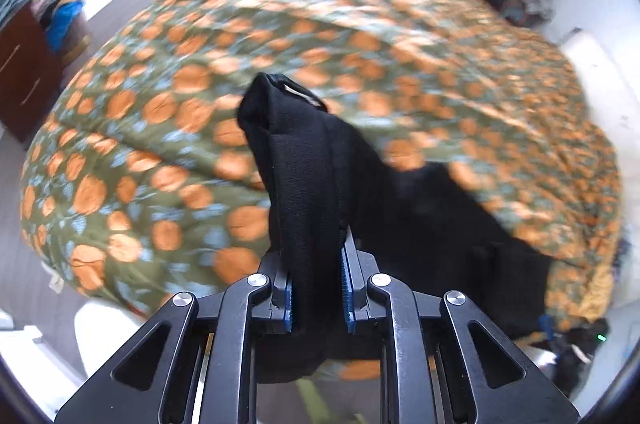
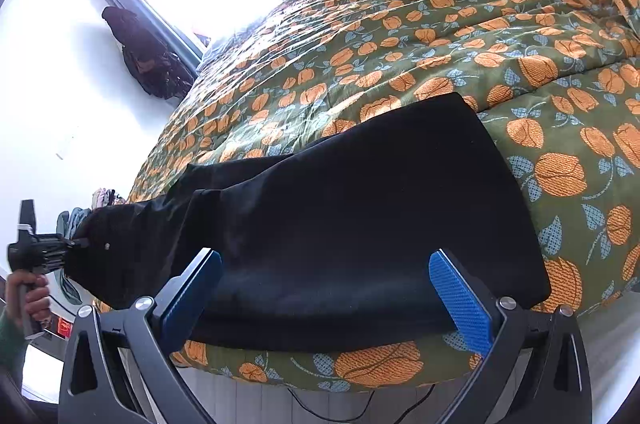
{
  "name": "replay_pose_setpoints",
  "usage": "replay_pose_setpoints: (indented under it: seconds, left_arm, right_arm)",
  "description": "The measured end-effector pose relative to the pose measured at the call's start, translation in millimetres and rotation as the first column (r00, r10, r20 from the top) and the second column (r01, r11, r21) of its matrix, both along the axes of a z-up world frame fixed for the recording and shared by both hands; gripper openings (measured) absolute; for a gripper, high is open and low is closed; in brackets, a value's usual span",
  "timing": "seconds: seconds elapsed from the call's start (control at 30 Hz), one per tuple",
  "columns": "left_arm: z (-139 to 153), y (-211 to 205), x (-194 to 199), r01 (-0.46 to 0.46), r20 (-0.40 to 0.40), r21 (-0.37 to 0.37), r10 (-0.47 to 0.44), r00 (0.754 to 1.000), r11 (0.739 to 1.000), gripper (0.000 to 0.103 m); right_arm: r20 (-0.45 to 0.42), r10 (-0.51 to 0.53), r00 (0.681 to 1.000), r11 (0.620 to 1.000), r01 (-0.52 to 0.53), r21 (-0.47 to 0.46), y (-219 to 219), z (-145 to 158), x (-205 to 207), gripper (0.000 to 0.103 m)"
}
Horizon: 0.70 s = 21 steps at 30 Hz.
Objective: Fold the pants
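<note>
L fingers (image 1: 318, 288) clamped on black pants (image 2: 340, 224); R fingers (image 2: 460, 304) apart over pants on bedspread (image 2: 440, 36).

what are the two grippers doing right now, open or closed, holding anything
Left gripper: closed on one end of the black fabric pants, lifting it.
Right gripper: open, holding nothing, over the pants lying on the orange-flowered green bedspread.
</note>
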<state>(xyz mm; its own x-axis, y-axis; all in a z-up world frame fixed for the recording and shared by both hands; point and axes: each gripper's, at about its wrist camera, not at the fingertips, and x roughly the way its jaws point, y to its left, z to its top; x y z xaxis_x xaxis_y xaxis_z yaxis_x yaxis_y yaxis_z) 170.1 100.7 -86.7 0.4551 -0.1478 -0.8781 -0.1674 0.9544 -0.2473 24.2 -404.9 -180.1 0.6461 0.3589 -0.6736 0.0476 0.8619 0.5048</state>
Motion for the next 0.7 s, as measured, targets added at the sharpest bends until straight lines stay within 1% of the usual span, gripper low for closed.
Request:
replay_pose_setpoints:
  seconds: [0.07, 0.13, 0.2, 0.23, 0.3, 0.4, 0.43, 0.53, 0.57, 0.6, 0.67, 0.7]
  left_arm:
    - [14, -30, 0, 0.052, 0.028, -0.018, -0.052, 0.998, 0.998, 0.015]
    - [18, -59, 3, 0.101, 0.044, -0.032, -0.099, 0.994, 0.994, 0.014]
    - [13, -93, 7, 0.156, 0.053, -0.023, -0.155, 0.987, 0.987, 0.014]
    - [6, -114, 9, 0.192, 0.06, -0.002, -0.191, 0.98, 0.981, 0.014]
    - [-6, -147, 11, 0.247, 0.052, 0.008, -0.247, 0.968, 0.969, 0.014]
    - [-32, -202, 16, 0.355, 0.02, -0.048, -0.354, 0.935, 0.934, 0.011]
    - [-45, -222, 19, 0.388, -0.011, -0.06, -0.389, 0.921, 0.92, 0.014]
    - [-73, -271, 21, 0.479, -0.071, -0.015, -0.479, 0.875, 0.878, 0.019]
    - [-75, -282, 19, 0.505, -0.077, -0.011, -0.505, 0.86, 0.863, 0.019]
    - [-71, -286, 15, 0.521, -0.067, -0.031, -0.522, 0.85, 0.853, 0.019]
    - [-46, -285, 5, 0.562, 0.005, -0.086, -0.564, 0.826, 0.823, 0.027]
    - [-32, -281, 0, 0.58, 0.039, -0.088, -0.579, 0.814, 0.81, 0.041]
  right_arm:
    - [0.0, -0.004, 1.0, 1.0, 0.004, 0.009, -1, -1, 1, 0.103]
    - [0.003, -0.003, 1.0, 1.0, 0.003, 0.009, -1, -1, 1, 0.103]
    - [0.007, 0.001, 1.0, 1.0, -0.001, 0.009, -1, 0, -1, 0.103]
    - [0.009, 0.0, 1.0, 1.0, -0.001, 0.009, -1, 0, -1, 0.103]
    - [0.012, -0.006, 1.0, 1.0, 0.006, 0.014, -4, 0, -2, 0.103]
    - [0.013, -0.033, 0.999, 0.999, 0.033, 0.024, -9, 0, -5, 0.103]
    - [0.015, -0.045, 0.999, 0.999, 0.045, 0.026, -12, 1, -6, 0.103]
    - [0.023, -0.081, 0.996, 0.996, 0.081, 0.034, -20, 3, -9, 0.103]
    - [0.026, -0.092, 0.995, 0.995, 0.091, 0.035, -23, 4, -10, 0.103]
    - [0.034, -0.103, 0.994, 0.994, 0.102, 0.035, -26, 5, -12, 0.103]
    - [0.048, -0.126, 0.991, 0.991, 0.124, 0.04, -32, 8, -15, 0.103]
    - [0.052, -0.136, 0.989, 0.99, 0.134, 0.047, -35, 8, -16, 0.103]
